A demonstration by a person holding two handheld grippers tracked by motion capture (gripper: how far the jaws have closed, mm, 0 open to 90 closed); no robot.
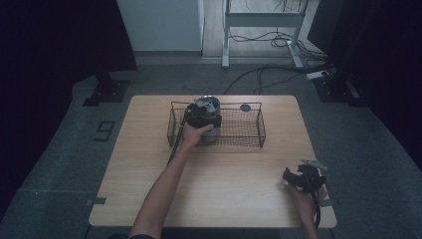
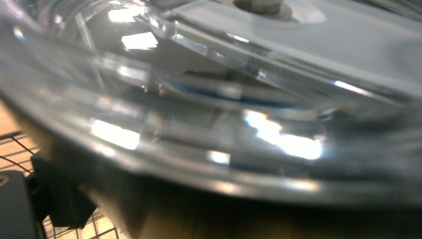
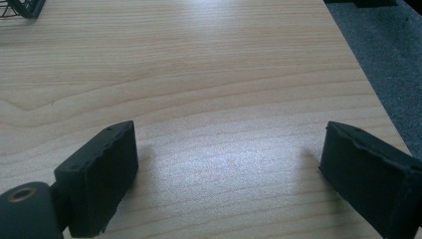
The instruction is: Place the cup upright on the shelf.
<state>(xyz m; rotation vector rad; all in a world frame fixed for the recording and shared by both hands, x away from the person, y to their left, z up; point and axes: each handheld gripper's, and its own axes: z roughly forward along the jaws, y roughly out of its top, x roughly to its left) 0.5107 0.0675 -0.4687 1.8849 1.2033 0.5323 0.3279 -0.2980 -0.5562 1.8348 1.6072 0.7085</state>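
High view shows the left gripper [image 1: 203,115] at a clear lidded jar [image 1: 209,107] inside the wire basket [image 1: 259,127] near the desk's far edge; whether its jaws clench it cannot be told. The right gripper [image 3: 226,172], jaws spread, rests empty near the right front corner. The smooth jar might slip.

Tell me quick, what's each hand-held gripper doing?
Left hand-held gripper: at a clear jar in the basket; grip can't be told.
Right hand-held gripper: open, empty.
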